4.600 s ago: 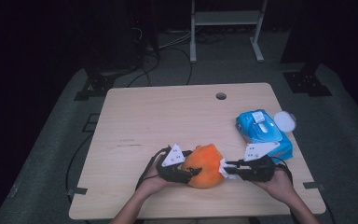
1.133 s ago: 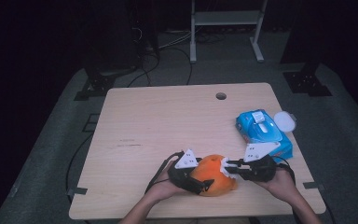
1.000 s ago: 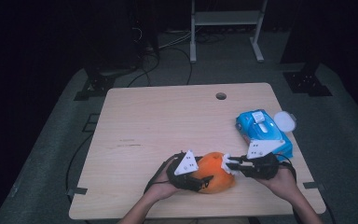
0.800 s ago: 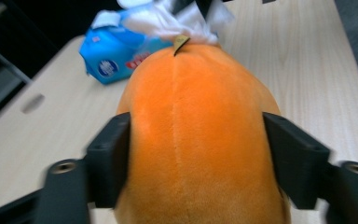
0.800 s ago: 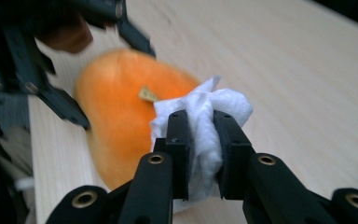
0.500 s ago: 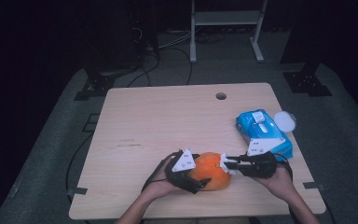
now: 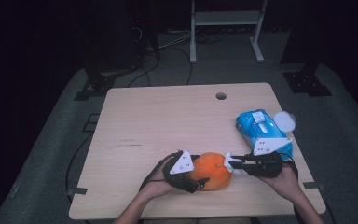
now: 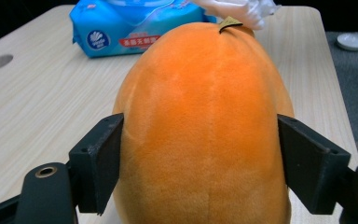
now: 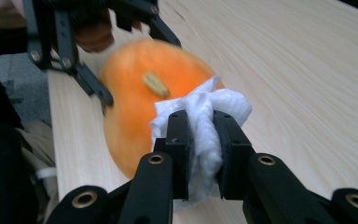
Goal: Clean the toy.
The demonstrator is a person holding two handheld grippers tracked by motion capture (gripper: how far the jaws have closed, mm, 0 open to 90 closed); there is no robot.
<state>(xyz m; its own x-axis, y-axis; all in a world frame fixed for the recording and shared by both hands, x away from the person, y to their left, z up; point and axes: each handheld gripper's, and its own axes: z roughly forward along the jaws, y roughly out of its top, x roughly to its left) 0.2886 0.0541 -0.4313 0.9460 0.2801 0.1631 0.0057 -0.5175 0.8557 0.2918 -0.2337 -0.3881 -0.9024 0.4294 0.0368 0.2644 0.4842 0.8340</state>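
Between left gripper [image 8: 200, 154] fingers, orange plush fruit [image 8: 205, 126], gripped.

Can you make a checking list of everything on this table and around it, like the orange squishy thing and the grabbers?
Surface: pale wooden table, round hole near the far edge.
Job's things: orange plush fruit lying near the front edge; crumpled white wipe against its stem end.
Clutter: blue wipes pack, lid flipped open.
Grippers: left gripper has just been closing, jaws on both sides of the fruit; right gripper is shut on the wipe.
Cables: black cable hanging off the table's left side.
Surroundings: grey floor mat, white stand behind, dark room.
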